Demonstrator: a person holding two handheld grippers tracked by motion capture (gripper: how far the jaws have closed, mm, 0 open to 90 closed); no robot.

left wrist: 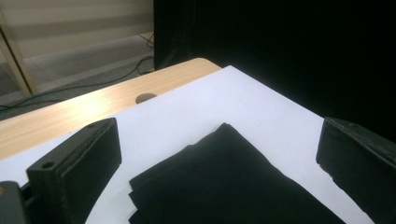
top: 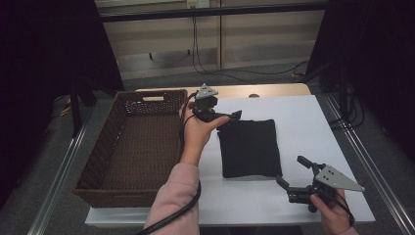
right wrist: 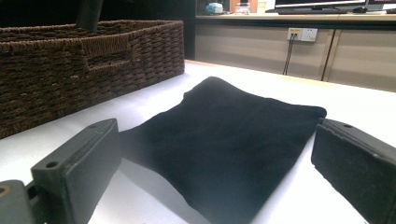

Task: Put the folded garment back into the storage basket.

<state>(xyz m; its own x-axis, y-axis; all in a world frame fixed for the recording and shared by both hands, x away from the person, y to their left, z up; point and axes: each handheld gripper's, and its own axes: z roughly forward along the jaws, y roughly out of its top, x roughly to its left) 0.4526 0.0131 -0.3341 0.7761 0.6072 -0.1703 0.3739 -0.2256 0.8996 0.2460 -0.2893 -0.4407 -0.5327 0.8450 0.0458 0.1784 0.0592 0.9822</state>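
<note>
- The cloth (top: 250, 148) lies folded flat on the white sheet (top: 303, 122), just beside the basket (top: 132, 147), probably staged for lifting in.
- The left gripper (top: 230, 116) has its jaws apart, straddling the cloth's far corner; nothing is gripped.
- The right gripper (top: 292, 172) is open too, the cloth ahead between its jaws.
- The left gripper view shows stacked folded layers at the corner (left wrist: 140, 196); the right gripper view shows the basket's handle slot (right wrist: 105, 58).

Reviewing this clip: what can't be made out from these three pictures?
- Folded black cloth: near part cut off by the left gripper view's bottom edge.
- Brown wicker basket: inside hidden by its own wall in the right gripper view.
- Items on the far counter: too small to identify, right gripper view.
</note>
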